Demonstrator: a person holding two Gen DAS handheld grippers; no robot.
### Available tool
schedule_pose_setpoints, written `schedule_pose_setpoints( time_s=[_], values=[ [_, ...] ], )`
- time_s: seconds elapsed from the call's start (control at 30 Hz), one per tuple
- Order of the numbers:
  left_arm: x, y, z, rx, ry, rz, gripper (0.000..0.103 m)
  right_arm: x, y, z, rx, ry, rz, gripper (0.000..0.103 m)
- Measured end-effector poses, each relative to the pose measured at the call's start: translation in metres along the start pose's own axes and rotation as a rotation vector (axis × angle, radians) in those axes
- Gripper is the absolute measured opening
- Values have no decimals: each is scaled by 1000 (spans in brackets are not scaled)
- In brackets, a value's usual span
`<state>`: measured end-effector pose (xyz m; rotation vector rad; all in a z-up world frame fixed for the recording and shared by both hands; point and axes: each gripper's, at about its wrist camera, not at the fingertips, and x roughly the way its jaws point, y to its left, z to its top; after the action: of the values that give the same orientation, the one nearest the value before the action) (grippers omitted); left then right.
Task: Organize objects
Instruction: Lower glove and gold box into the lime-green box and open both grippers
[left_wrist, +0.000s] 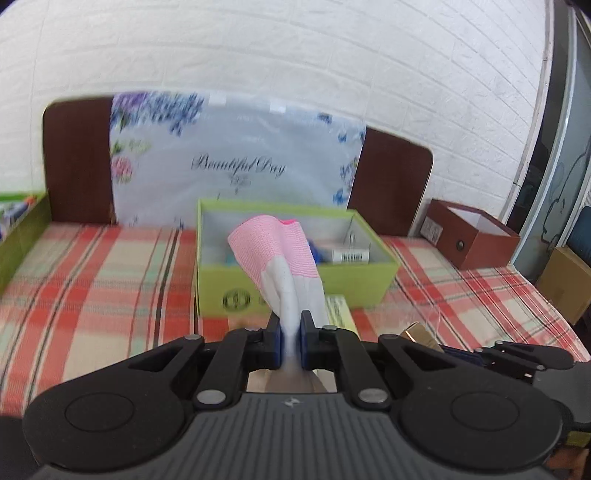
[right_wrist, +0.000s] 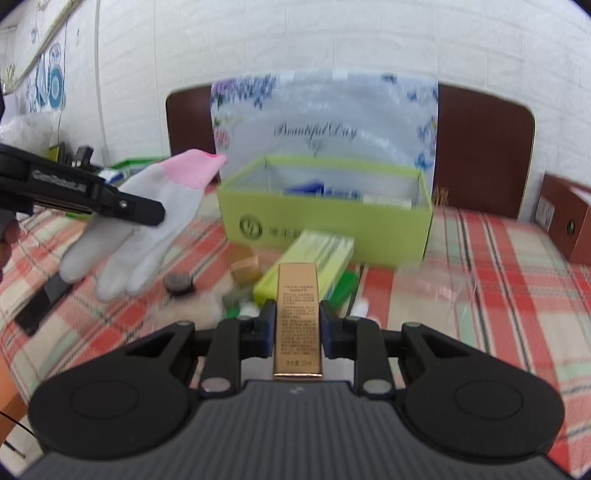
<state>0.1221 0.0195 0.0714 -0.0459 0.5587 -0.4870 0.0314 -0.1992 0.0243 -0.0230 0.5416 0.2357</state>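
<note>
My left gripper (left_wrist: 290, 325) is shut on a pink and white work glove (left_wrist: 284, 258) and holds it in the air in front of the open green box (left_wrist: 221, 280). In the right wrist view the glove (right_wrist: 147, 221) hangs at the left, clamped by the left gripper (right_wrist: 147, 212). My right gripper (right_wrist: 297, 310) is shut on a gold rectangular box (right_wrist: 297, 317), above the plaid bedsheet, short of the green box (right_wrist: 325, 221). The green box holds blue items and a small white carton.
A light green carton (right_wrist: 314, 258), a small brown cube (right_wrist: 245, 267), a dark round lid (right_wrist: 179, 282) and a clear plastic container (right_wrist: 436, 288) lie on the plaid sheet (left_wrist: 92, 277). A brown box (left_wrist: 476, 243) stands at the right. Another green box (left_wrist: 22, 236) is at the far left.
</note>
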Motion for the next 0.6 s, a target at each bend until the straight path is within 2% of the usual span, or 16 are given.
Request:
schedule_pose_setpoints(
  time_s=[0.13,0.27,0.4,0.6],
  values=[
    [22,1,41,56,-47,22,8,1,-8,30,9,-78,0,23],
    [55,10,76,68,-56,27,8,8,-12,56,-15,-143,-29,24],
    [93,15,86,117,-48,58,8,27,-22,76,2,-168,-43,24],
    [147,31,90,142,17,81,8,72,-40,101,35,-177,-41,24]
  ],
)
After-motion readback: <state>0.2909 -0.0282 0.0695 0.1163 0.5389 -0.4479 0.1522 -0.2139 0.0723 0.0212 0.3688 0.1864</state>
